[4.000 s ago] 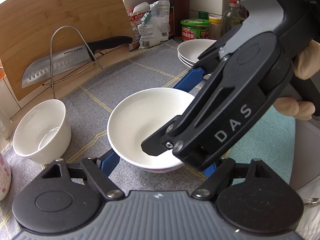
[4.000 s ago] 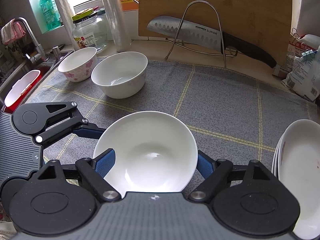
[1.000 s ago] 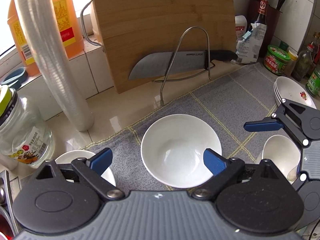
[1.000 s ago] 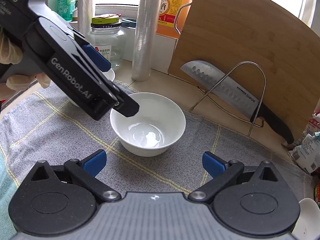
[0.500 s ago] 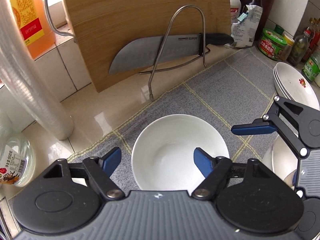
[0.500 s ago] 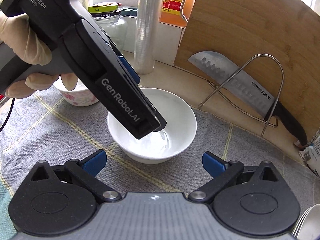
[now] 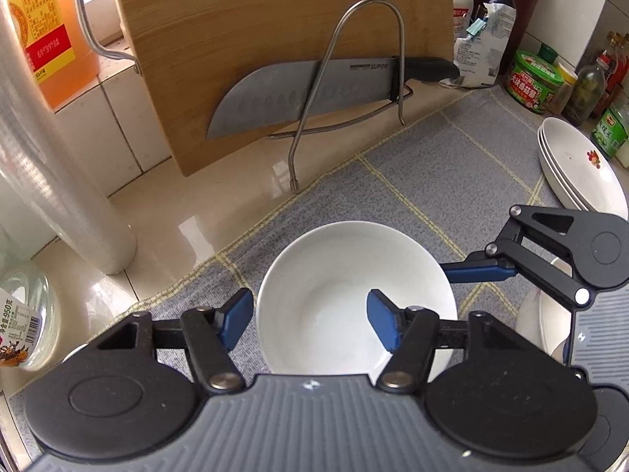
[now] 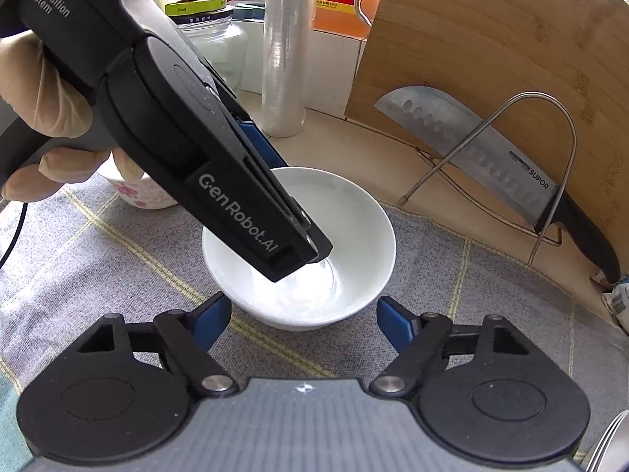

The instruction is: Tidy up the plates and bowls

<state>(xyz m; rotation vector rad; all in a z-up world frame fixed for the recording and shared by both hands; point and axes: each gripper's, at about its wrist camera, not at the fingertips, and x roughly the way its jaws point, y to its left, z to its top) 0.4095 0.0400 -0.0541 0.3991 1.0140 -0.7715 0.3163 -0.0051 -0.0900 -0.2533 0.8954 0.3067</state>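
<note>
In the left wrist view, the left claw (image 7: 310, 320) is straddling the near-left rim of a white bowl (image 7: 355, 299). One blue pad is sitting outside the wall and the other inside the basin, so the wall lies between them. The pads are partly spread and do not look pressed onto the porcelain yet. The bowl is sitting on the grey cloth (image 7: 424, 173) over the table. A stack of plates (image 7: 582, 169) is waiting well off to the right, probably as the sorted pile. The right claw is hovering just right of the bowl.

In the right wrist view, the right claw (image 8: 304, 320) is standing spread wide and empty, just short of the same bowl (image 8: 354, 236). It is likely keeping clear while the other takes the rim. The left claw (image 8: 298, 249) is reaching steeply down into the basin. A flowered bowl (image 8: 137, 194) is sitting behind it.
</note>
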